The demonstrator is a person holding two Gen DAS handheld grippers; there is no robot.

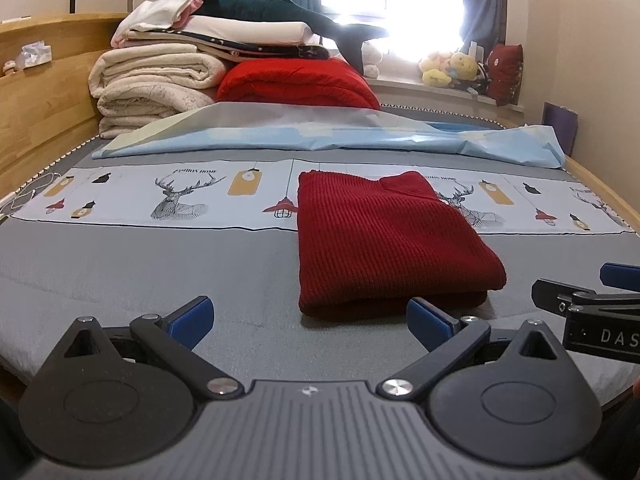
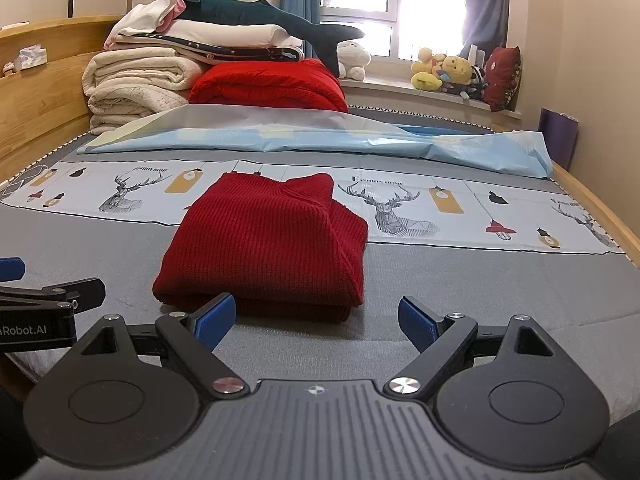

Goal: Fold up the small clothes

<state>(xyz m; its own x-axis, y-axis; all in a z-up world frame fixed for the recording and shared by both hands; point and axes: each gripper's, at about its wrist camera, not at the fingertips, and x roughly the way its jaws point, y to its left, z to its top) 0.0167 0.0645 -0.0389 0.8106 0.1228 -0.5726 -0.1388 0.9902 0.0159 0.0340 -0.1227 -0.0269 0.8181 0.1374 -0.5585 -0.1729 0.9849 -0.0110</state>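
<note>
A dark red knitted sweater (image 1: 384, 240) lies folded into a neat rectangle on the grey bed cover (image 1: 140, 264); the right wrist view shows the sweater (image 2: 268, 240) from its other side. My left gripper (image 1: 308, 322) is open, just short of the sweater's near edge, with nothing between its blue pads (image 1: 192, 318). My right gripper (image 2: 316, 320) is also open and empty, close to the sweater's near right corner. Each gripper shows at the edge of the other's view: the right gripper (image 1: 600, 312) and the left gripper (image 2: 40, 304).
A printed sheet with deer (image 2: 400, 208) and a crumpled light blue sheet (image 1: 320, 140) lie across the bed behind the sweater. Folded blankets (image 1: 152, 88) and a red quilt (image 1: 296, 84) are stacked at the head. Plush toys (image 2: 444, 72) line the windowsill. A wooden frame (image 1: 36, 112) borders the bed.
</note>
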